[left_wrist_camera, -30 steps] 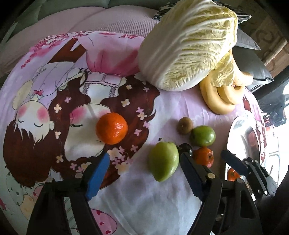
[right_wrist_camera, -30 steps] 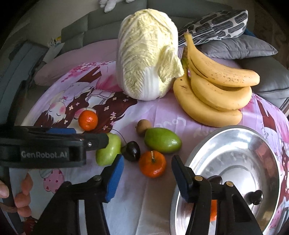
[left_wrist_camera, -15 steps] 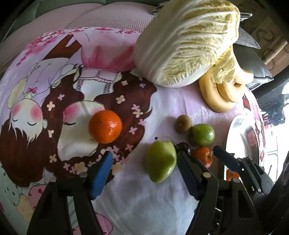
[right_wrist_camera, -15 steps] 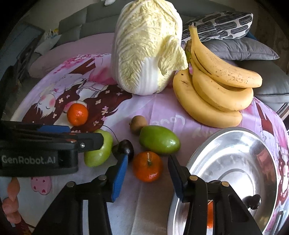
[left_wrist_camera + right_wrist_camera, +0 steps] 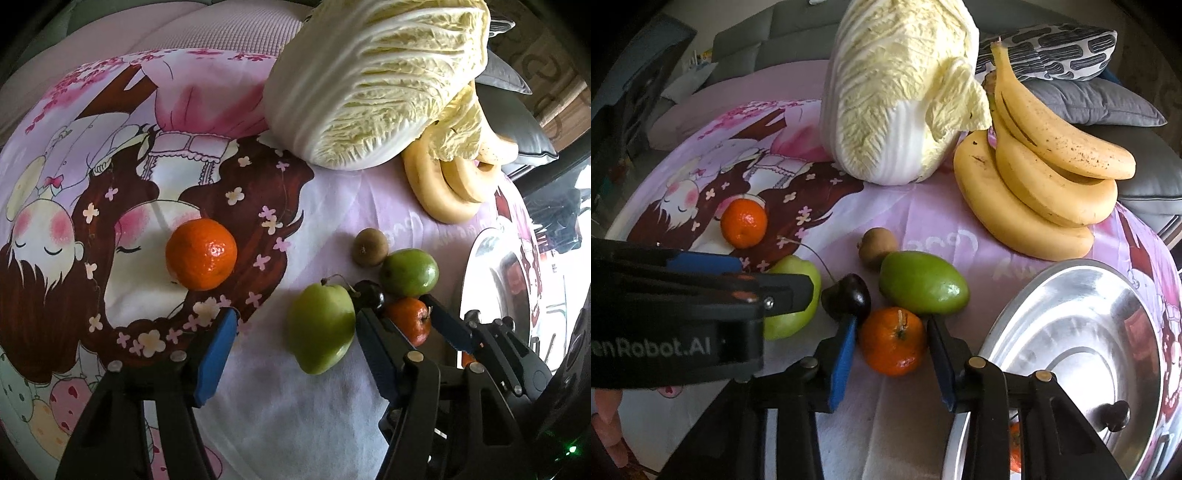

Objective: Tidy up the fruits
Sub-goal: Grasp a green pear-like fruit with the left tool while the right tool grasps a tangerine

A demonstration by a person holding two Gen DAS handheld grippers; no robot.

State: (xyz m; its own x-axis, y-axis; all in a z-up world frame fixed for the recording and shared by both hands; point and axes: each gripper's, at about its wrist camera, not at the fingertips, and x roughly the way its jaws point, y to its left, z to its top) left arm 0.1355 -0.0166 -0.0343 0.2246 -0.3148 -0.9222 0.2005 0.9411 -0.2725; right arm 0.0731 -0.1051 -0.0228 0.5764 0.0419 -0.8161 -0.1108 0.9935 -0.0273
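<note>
Right wrist view, lower centre: right gripper (image 5: pixel 891 341) closing around the small tangerine (image 5: pixel 892 341), pads not yet pressing. Left gripper (image 5: pixel 295 325) closing, green pear (image 5: pixel 320 328) between its jaws, untouched.

A napa cabbage (image 5: pixel 901 92) stands on the cartoon-print cloth (image 5: pixel 923 218); 2 cushions (image 5: pixel 1082 99) lie behind.

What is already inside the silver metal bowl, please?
Inside the silver bowl a dark cherry rests near the front. A bit of orange fruit shows behind the right hand-held gripper, which covers the rest.
</note>
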